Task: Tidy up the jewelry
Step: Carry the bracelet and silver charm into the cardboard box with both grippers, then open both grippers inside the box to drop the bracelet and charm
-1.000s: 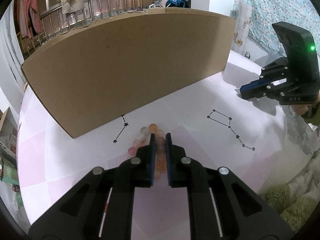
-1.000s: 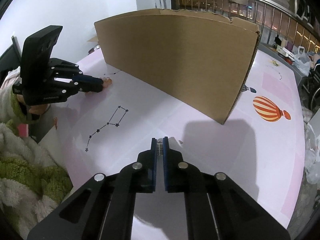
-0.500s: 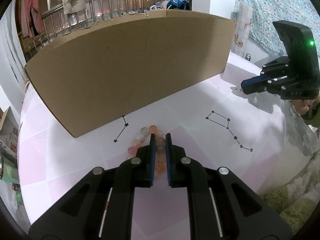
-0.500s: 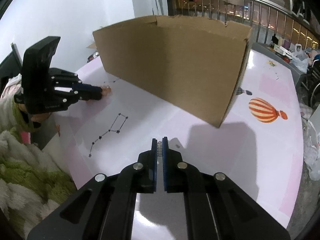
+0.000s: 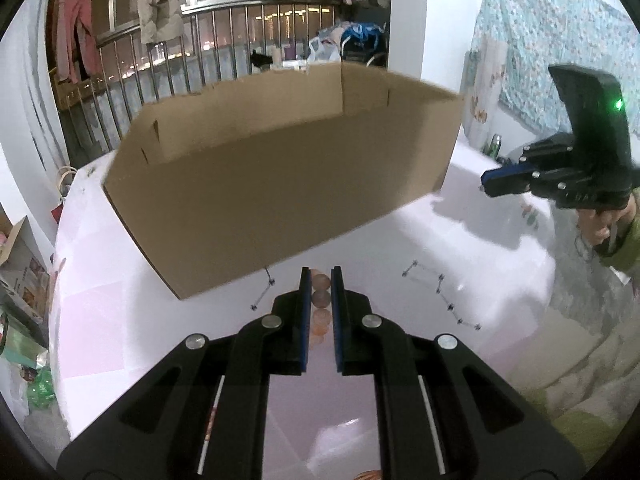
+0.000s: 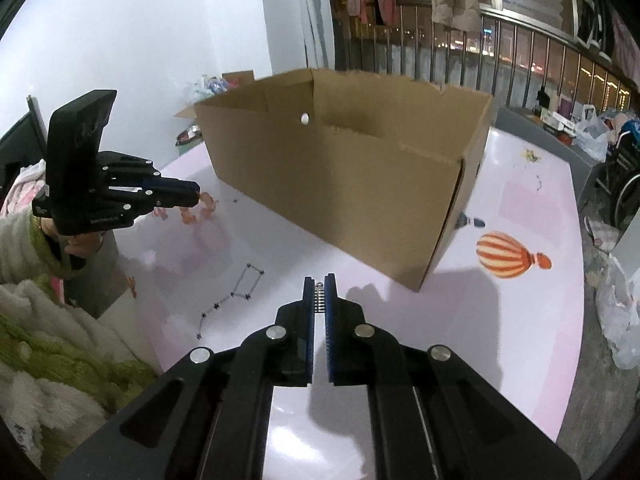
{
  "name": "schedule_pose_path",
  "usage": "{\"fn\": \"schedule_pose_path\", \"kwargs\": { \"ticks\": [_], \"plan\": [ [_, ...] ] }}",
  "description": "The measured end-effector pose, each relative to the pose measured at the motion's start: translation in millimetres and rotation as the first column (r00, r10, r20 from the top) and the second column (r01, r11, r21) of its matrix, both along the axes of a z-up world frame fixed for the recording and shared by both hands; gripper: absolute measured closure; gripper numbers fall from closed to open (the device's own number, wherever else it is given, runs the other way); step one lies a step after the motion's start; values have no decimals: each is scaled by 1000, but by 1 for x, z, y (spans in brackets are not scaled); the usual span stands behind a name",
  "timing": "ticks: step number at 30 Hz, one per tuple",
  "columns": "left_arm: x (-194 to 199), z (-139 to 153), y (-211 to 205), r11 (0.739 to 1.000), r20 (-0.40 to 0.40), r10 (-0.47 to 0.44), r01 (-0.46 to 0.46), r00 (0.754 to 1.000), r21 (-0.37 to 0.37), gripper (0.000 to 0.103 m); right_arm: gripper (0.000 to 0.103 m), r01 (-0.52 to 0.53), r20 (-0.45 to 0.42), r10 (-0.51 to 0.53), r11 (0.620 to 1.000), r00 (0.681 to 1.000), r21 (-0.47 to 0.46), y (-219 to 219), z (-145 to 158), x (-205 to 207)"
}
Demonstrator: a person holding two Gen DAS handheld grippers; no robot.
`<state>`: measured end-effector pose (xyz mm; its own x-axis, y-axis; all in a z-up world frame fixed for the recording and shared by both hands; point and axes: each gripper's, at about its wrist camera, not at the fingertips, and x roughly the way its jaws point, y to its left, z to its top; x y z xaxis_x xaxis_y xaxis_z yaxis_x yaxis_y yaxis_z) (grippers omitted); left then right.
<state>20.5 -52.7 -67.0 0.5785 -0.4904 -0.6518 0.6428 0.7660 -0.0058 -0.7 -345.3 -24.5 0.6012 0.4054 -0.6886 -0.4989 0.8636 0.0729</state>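
Note:
My left gripper is shut on a beaded bracelet of pink and orange beads and holds it above the table. In the right wrist view the left gripper shows at the left with the bracelet hanging from its tips. My right gripper is shut on a small silver metal piece, raised over the table; it also shows in the left wrist view. An open cardboard box stands behind both; its inside shows in the right wrist view.
The white and pink table carries printed constellation lines and a striped balloon picture. A green fuzzy blanket lies off the near edge. Railings and hanging clothes stand behind the box.
Both grippers have risen, so the box's open top now shows. The left gripper has lifted the bracelet off the table. Both stay shut.

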Motion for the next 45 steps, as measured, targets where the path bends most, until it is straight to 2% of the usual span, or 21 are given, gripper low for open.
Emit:
{"fn": "schedule_pose_path", "kwargs": {
  "ticks": [6, 14, 22, 27, 33, 38, 40, 42, 45],
  "plan": [
    [-1, 32, 7, 999, 53, -8, 10, 999, -52, 95, 98, -7, 62, 6, 1000, 998, 21, 0, 29, 0],
    [1, 85, 1, 993, 143, -59, 73, 988, -95, 95, 98, -28, 167, 21, 999, 986, 36, -2, 72, 14],
    [29, 125, -13, 992, 215, -81, 99, 973, -73, 95, 98, -50, 238, 37, 997, 971, 50, -8, 104, 55],
    [69, 117, -23, 997, 175, -65, 71, 982, -33, 95, 98, -57, 212, 43, 997, 976, 60, -12, 97, 93],
    [124, 80, -34, 997, 57, -39, 35, 998, 69, 95, 98, -60, 127, 53, 997, 991, 52, -14, 68, 137],
    [149, 56, -34, 994, -26, -11, 14, 1000, 109, 94, 98, -50, 74, 48, 998, 996, 26, -16, 49, 160],
    [153, 52, -32, 994, -41, -4, 9, 999, 112, 90, 98, -41, 61, 40, 999, 997, 12, -18, 43, 163],
    [154, 50, -30, 994, -44, 4, 1, 999, 108, 71, 96, -34, 52, 34, 999, 998, 14, -20, 40, 166],
    [151, 52, -26, 995, -35, 7, -3, 999, 98, 69, 78, -17, 55, 16, 1000, 998, 19, -23, 40, 164]
  ]
}}
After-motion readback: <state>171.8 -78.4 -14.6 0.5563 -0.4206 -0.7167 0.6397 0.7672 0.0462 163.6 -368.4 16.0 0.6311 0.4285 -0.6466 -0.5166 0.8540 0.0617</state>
